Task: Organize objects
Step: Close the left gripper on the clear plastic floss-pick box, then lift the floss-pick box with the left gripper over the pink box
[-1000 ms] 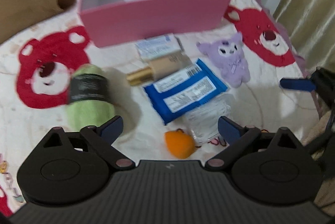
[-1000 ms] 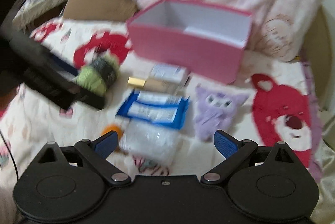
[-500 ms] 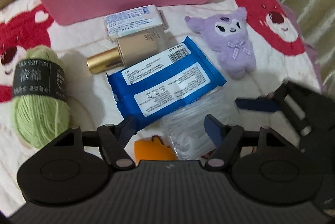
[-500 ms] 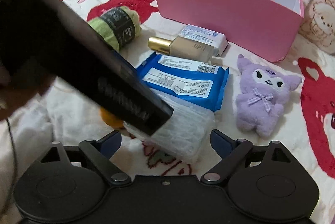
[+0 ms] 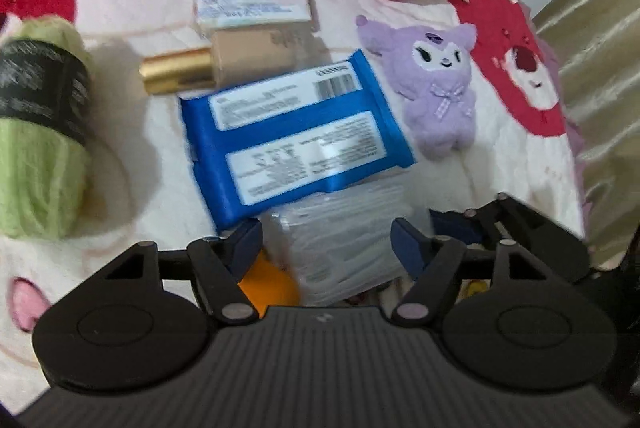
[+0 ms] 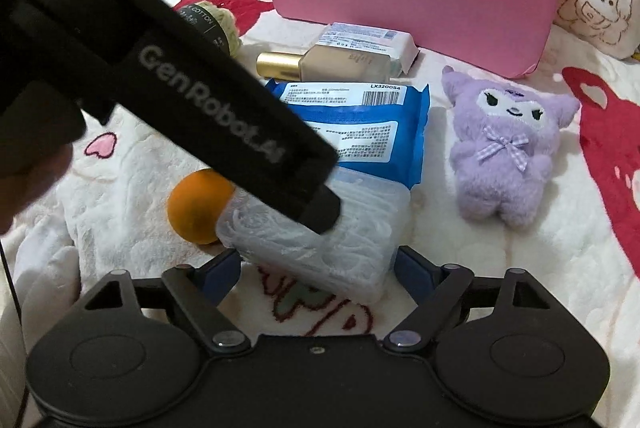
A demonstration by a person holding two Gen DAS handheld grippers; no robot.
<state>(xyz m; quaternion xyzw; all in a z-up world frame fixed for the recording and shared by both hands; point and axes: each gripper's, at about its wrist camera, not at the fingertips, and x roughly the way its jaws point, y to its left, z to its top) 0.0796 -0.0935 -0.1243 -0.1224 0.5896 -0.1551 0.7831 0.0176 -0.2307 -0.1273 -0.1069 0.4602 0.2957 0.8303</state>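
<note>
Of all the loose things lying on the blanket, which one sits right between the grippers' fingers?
The clear plastic case. It lies between the fingers of both the left gripper and the right gripper, whose jaws are closing; the blue wipes pack and purple plush lie farther off.

My matt black plastic left gripper (image 5: 326, 242) sat over a clear ribbed plastic case (image 6: 320, 232). The wipes pack (image 5: 296, 140) was glossy film, the plush toy (image 6: 508, 152) fuzzy cloth, the blanket (image 6: 120, 212) soft fleece.
</note>
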